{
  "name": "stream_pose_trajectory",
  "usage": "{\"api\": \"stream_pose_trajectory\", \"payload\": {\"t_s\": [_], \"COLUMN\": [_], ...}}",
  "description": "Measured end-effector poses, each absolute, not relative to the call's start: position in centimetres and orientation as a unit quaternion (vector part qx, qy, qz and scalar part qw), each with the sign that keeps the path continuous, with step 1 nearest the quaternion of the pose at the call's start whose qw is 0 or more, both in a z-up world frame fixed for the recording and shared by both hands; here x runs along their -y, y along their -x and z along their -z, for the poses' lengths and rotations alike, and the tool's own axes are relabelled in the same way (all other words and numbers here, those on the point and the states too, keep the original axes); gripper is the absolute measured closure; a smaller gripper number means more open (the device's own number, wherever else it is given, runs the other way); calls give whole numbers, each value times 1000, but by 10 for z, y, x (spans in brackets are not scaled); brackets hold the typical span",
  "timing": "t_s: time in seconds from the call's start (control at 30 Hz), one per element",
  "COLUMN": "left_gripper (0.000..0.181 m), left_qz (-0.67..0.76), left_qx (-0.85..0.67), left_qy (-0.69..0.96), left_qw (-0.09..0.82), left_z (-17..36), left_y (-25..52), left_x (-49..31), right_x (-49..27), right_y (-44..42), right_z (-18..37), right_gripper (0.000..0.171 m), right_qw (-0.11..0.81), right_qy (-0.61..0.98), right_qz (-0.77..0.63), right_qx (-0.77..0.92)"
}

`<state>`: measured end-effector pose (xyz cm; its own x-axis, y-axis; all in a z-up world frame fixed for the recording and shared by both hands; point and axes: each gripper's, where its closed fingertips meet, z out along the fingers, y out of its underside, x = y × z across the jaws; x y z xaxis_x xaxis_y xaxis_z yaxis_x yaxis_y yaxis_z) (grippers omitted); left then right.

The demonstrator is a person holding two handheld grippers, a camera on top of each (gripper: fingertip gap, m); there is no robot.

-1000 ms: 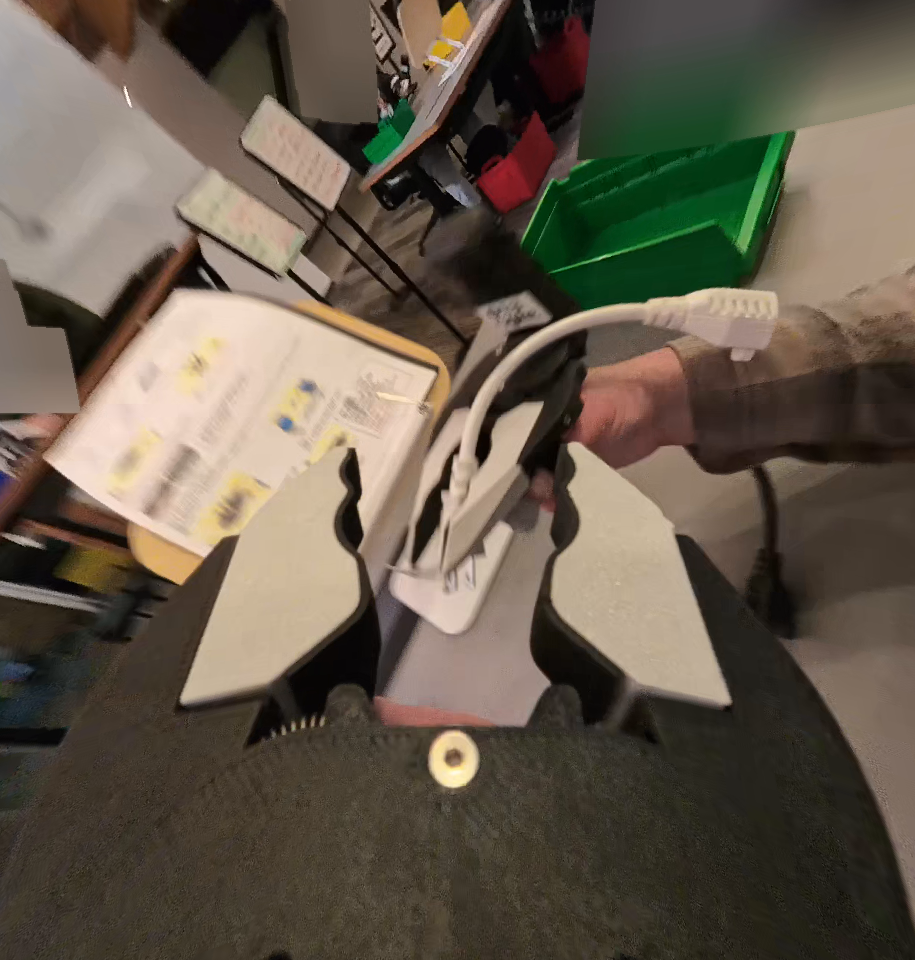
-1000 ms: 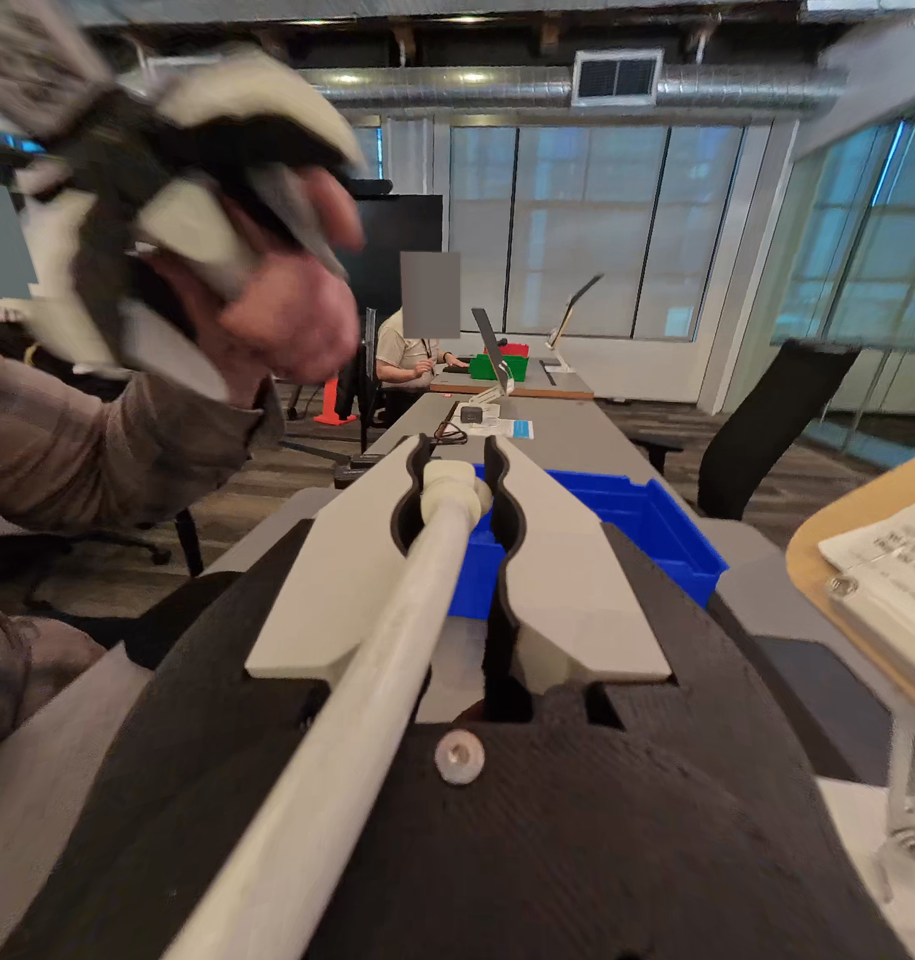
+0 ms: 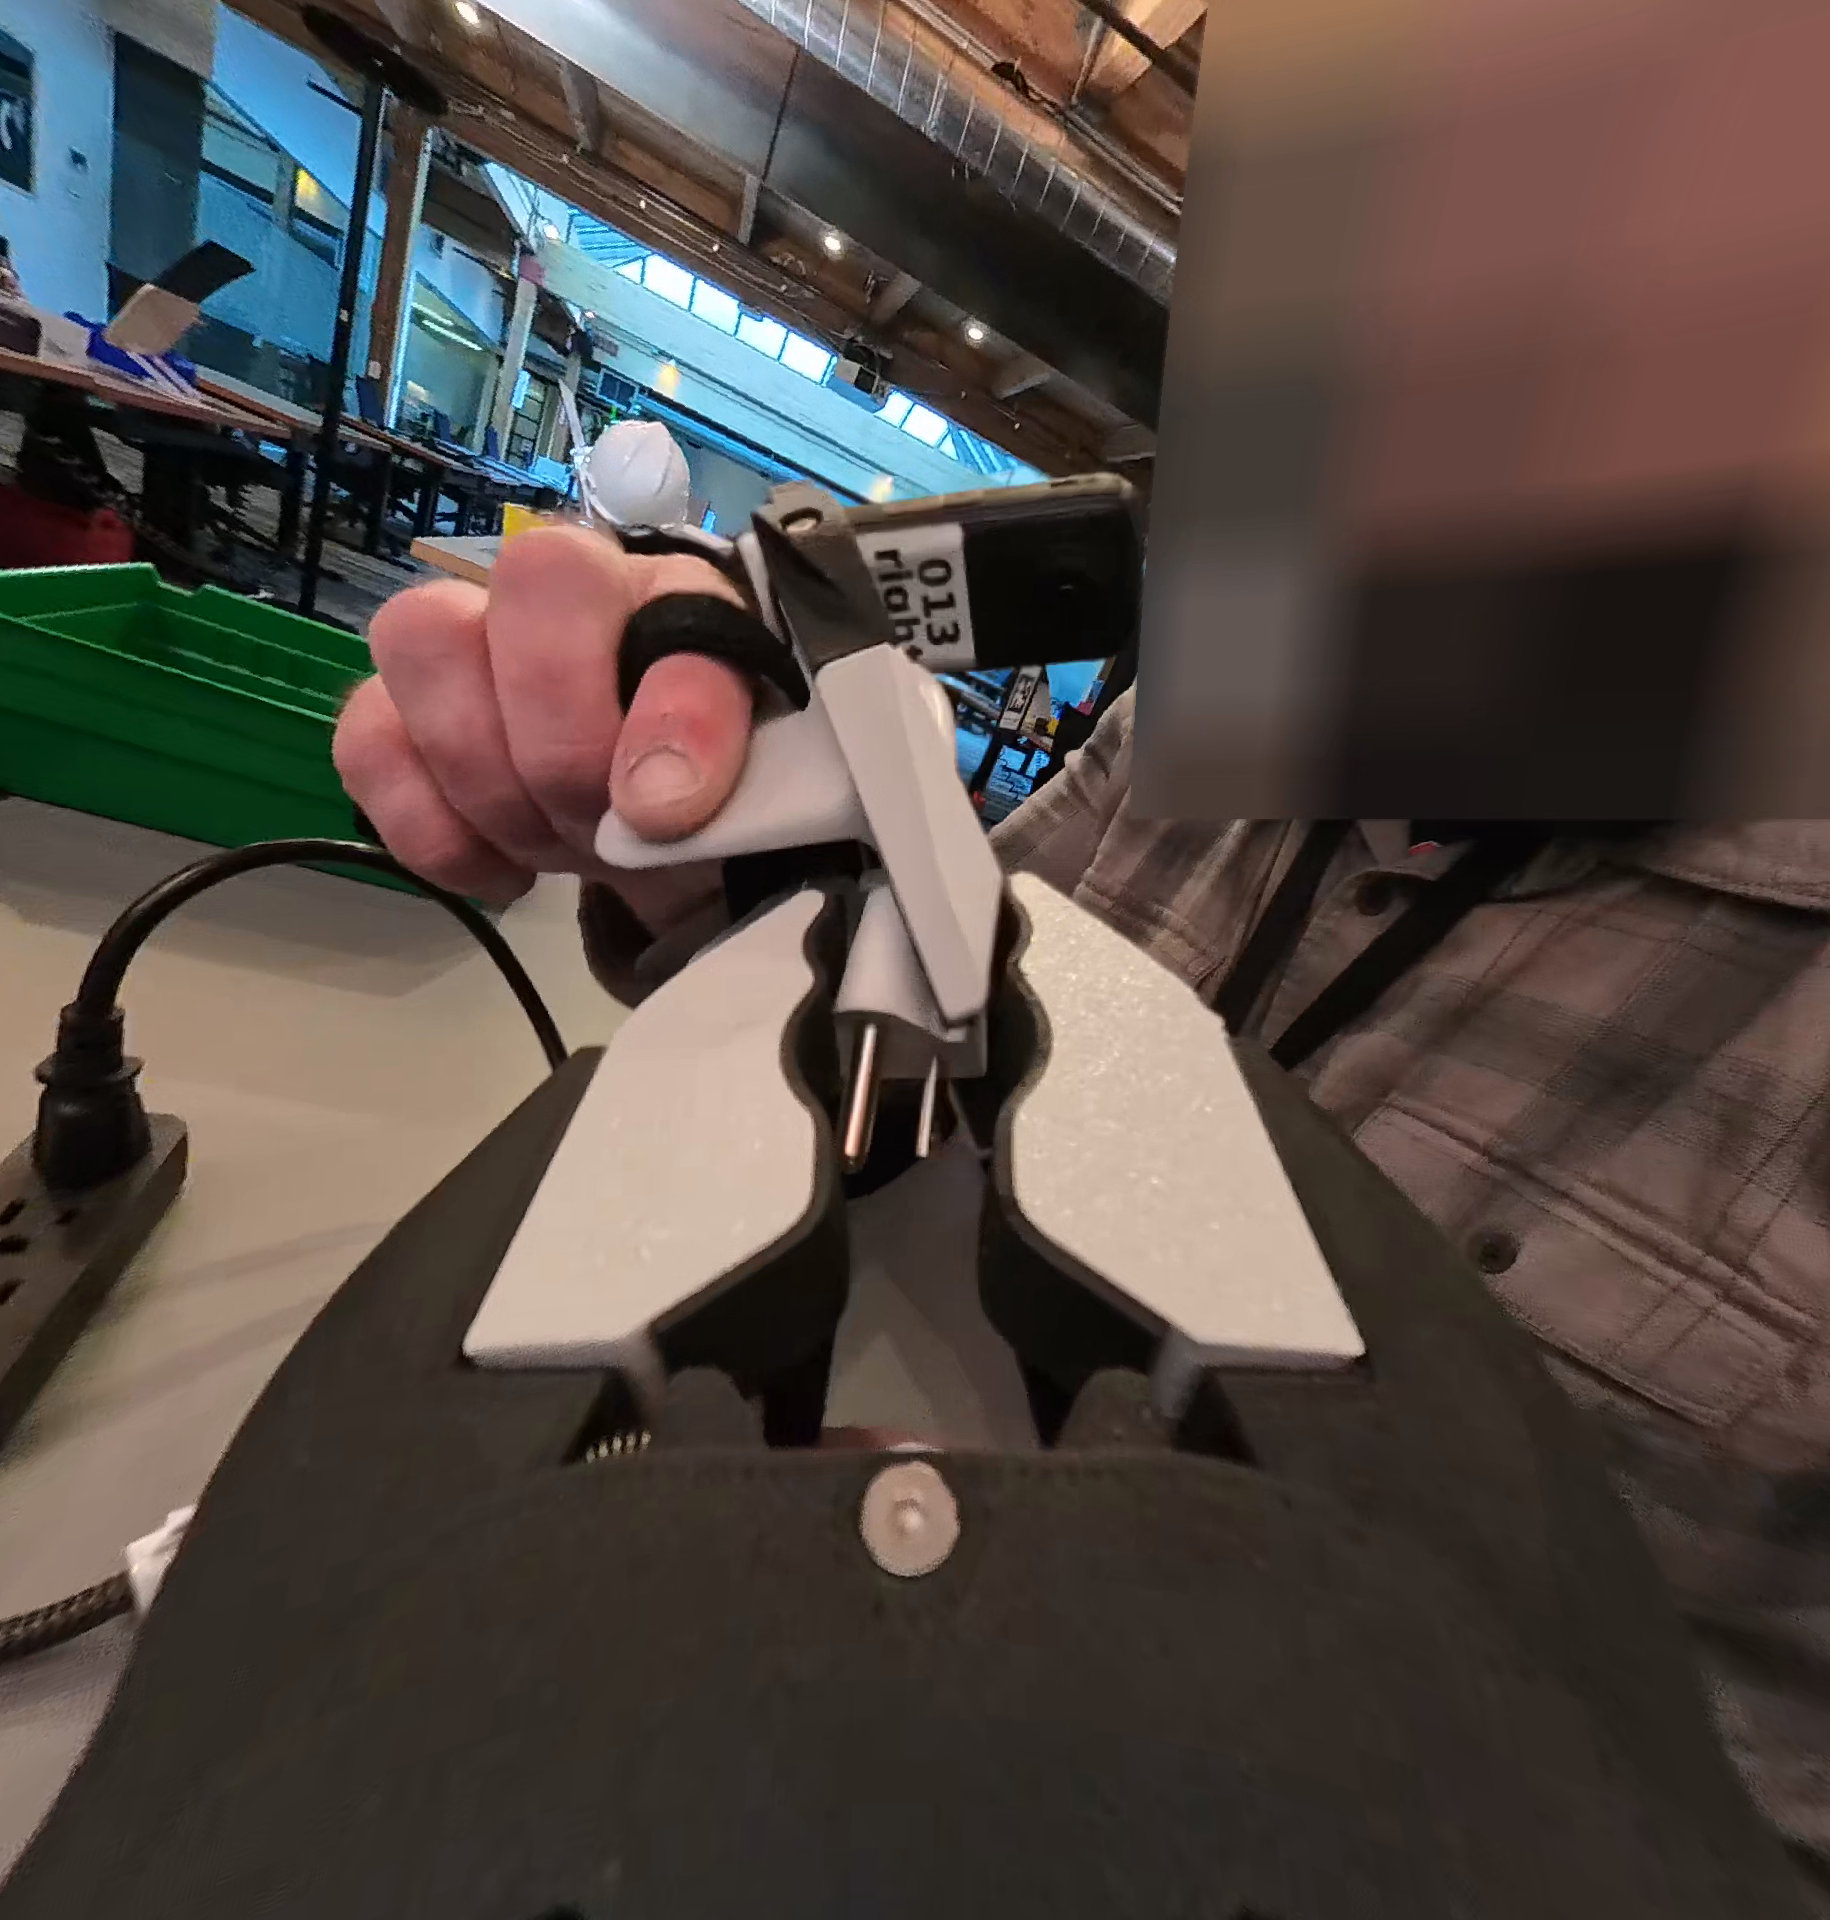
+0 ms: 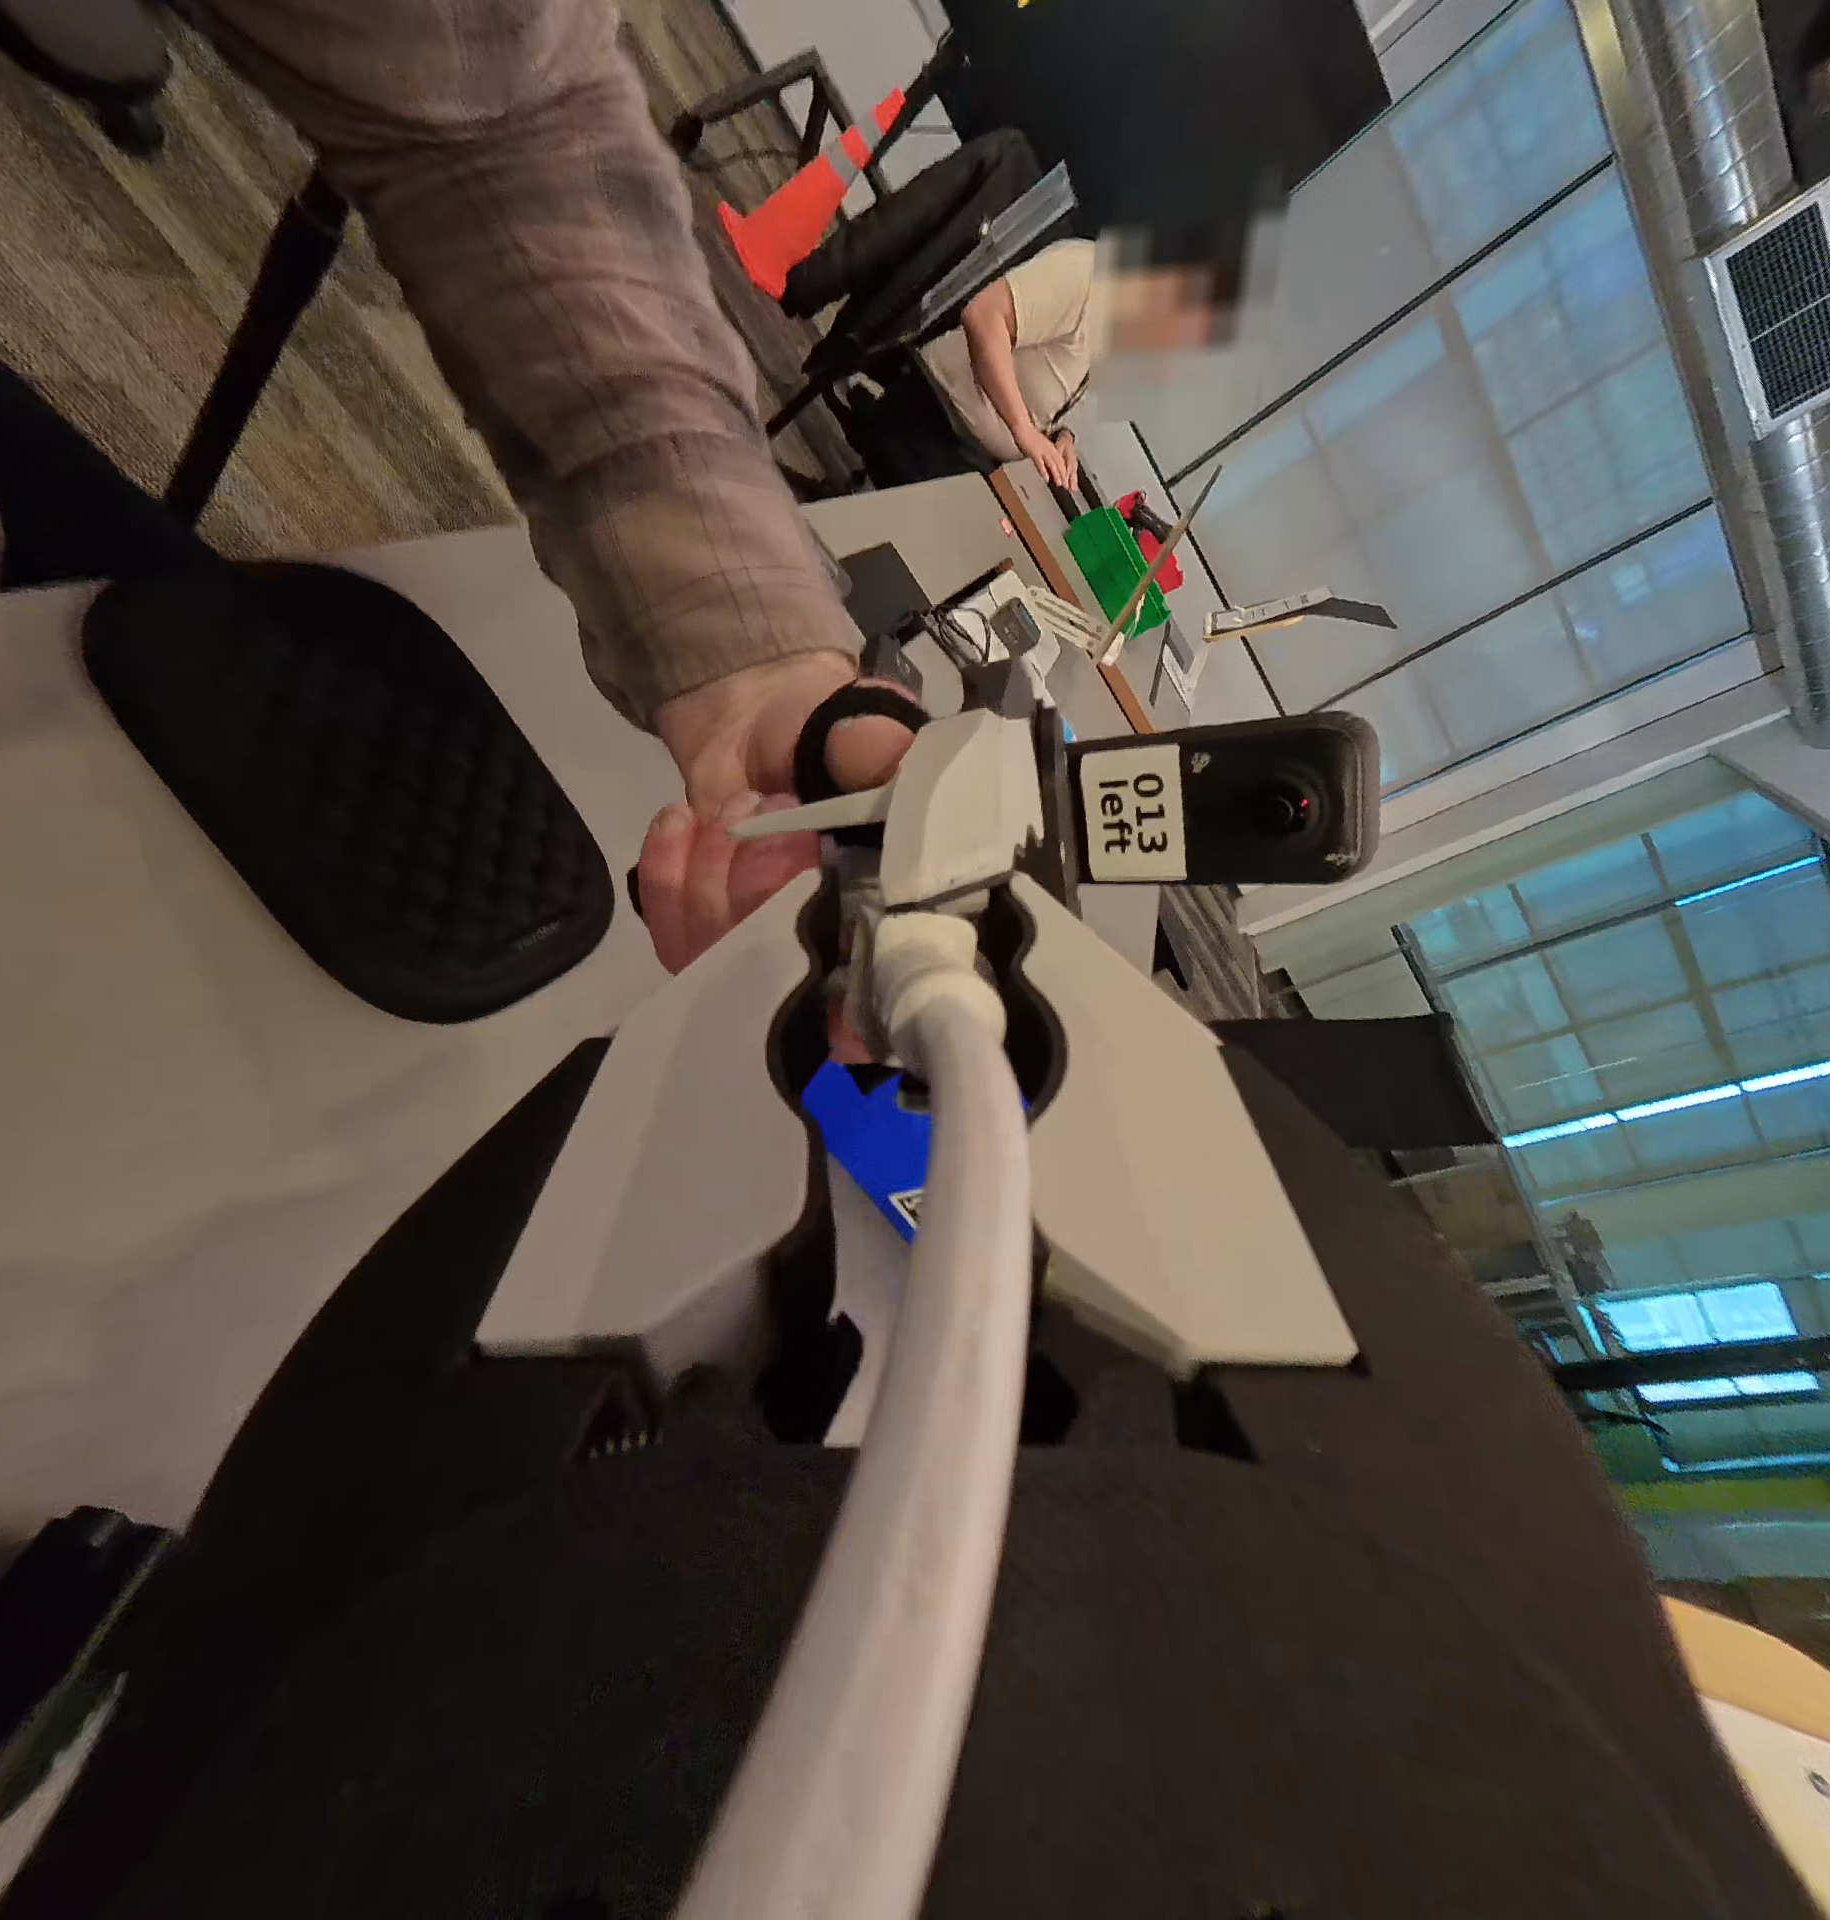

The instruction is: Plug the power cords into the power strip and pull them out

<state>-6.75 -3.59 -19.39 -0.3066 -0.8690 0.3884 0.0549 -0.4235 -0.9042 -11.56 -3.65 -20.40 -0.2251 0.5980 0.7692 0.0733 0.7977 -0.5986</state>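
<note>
A white plug [image 3: 875, 987] sits between my left gripper's [image 3: 916, 904] fingers, its metal prongs [image 3: 859, 1101] pointing back at the camera. The left jaws have closed in on it. My right gripper [image 3: 932, 997], held in a hand [image 3: 495, 727], grips the same plug from the far side. In the right wrist view the right gripper [image 4: 921, 899] is shut on the plug's cord end [image 4: 932, 977], and the white cord [image 4: 952, 1247] trails back toward the camera. The left gripper [image 4: 937, 883] meets it head-on. A black power strip [image 3: 49, 1278] lies at the left with a black plug [image 3: 90, 1101] in it.
A green bin [image 3: 142, 707] stands at the back left of the grey table [image 3: 319, 1091]. The black cord [image 3: 298, 862] arcs over the table. A braided cable [image 3: 49, 1631] lies at the lower left. A black padded mat [image 4: 350, 790] and a blue bin [image 4: 859, 1132] show in the right wrist view. Less than 4 cm separates the two grippers' tips.
The grippers have come together tip to tip. The left jaws have narrowed from wide open to close around the white plug. Both views have swung round.
</note>
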Motion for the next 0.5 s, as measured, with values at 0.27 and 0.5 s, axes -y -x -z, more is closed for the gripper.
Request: {"api": "stream_pose_trajectory", "payload": {"t_s": [0.27, 0.5], "left_gripper": [159, 161], "left_qz": [650, 573], "left_qx": [-443, -453], "left_qy": [493, 537], "left_qw": [372, 422], "left_z": [195, 199], "left_y": [86, 108], "left_x": [26, 6], "right_x": [5, -33], "right_y": [97, 65], "right_z": [213, 218], "right_gripper": [137, 141], "right_qw": [577, 551], "right_qy": [258, 344], "right_qz": [-182, -179], "right_qx": [753, 739]}}
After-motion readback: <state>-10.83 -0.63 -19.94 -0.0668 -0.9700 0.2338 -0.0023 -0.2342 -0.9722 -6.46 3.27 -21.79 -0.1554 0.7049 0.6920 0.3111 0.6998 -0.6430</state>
